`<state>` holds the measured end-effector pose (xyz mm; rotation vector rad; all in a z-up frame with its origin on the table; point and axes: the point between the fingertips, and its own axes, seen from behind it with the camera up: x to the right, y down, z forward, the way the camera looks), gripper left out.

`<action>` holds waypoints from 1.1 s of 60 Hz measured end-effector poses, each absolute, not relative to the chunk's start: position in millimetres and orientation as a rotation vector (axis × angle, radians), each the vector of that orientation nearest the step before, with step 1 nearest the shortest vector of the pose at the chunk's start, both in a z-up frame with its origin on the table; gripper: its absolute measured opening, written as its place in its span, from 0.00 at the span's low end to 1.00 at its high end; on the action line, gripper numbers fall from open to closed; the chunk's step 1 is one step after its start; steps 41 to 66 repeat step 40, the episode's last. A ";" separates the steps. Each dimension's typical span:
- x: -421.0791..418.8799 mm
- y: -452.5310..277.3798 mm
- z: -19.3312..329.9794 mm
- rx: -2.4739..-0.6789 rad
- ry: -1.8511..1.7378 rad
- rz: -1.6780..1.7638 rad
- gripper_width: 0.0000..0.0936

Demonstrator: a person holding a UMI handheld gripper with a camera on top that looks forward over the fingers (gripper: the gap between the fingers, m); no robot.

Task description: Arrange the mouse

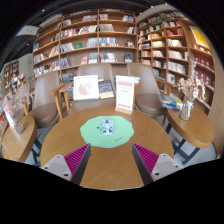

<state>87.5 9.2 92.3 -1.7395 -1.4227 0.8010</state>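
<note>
Gripper point(111, 160) held above the near part of a round wooden table point(60, 135); its two fingers are spread wide with nothing between them, the pink pads point(75, 155) facing inward over bare tabletop. Ahead of the fingers, near the middle of the table, lies a green mat point(103, 131). A small pale mouse point(107, 126) rests on the mat, well apart from both fingers. Past the mat, at the far edge of the table, two upright signs stand: a wider board point(87, 87) to the left and a narrower card point(125, 92) to the right of it. Chairs point(152, 100) are drawn up around the table. Behind the table, bookshelves point(95, 40) filled with books line the walls. A vase with dried stems point(186, 97) stands right of the table.
</note>
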 end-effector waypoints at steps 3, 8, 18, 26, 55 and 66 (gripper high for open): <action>123.2 1.1 91.9 -1.743 -1.432 0.796 0.91; 174.1 -12.5 84.4 -1.722 -1.478 0.783 0.91; 240.7 -22.8 65.0 -1.702 -1.524 0.720 0.91; 255.1 -35.8 61.7 -1.716 -1.552 0.754 0.91; 257.5 -21.3 64.6 -1.690 -1.535 0.726 0.91; 257.5 -21.3 64.6 -1.690 -1.535 0.726 0.91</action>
